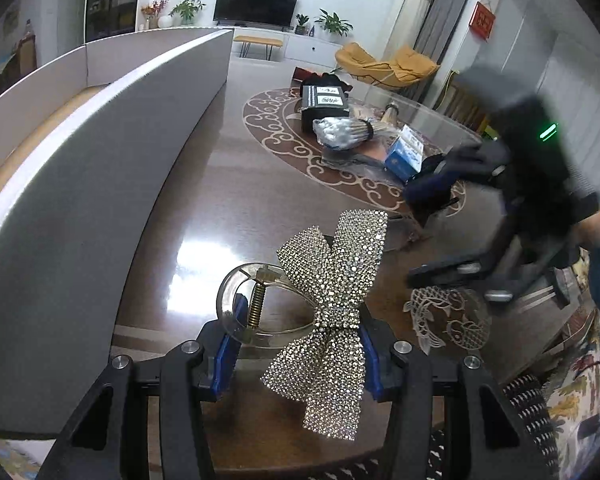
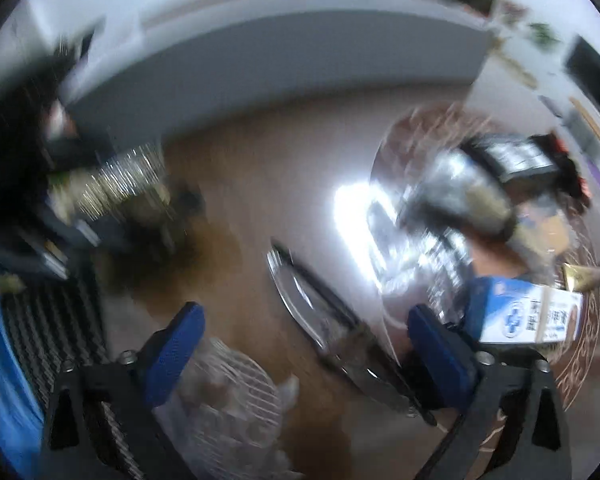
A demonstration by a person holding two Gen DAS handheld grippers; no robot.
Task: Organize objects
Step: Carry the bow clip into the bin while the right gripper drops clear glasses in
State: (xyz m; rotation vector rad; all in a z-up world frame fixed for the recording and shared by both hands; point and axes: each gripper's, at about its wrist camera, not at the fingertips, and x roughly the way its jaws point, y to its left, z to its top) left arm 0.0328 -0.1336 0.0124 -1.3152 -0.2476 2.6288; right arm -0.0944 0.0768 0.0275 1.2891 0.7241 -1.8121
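Nearest your left lens, the rhinestone bow hair clip sits clamped between the jaws of your left gripper, above the counter. The bow's long axis runs from low near the lens up and away, tilted slightly right; its clear clasp with the spring points left. The white box wall rises close along the left counter edge, with open surface ahead. Your right gripper (badly blurred) has jaws wide, holding nothing; a blue carton lies just beside its right finger.

Rhinestone bow clip, glossy wood table
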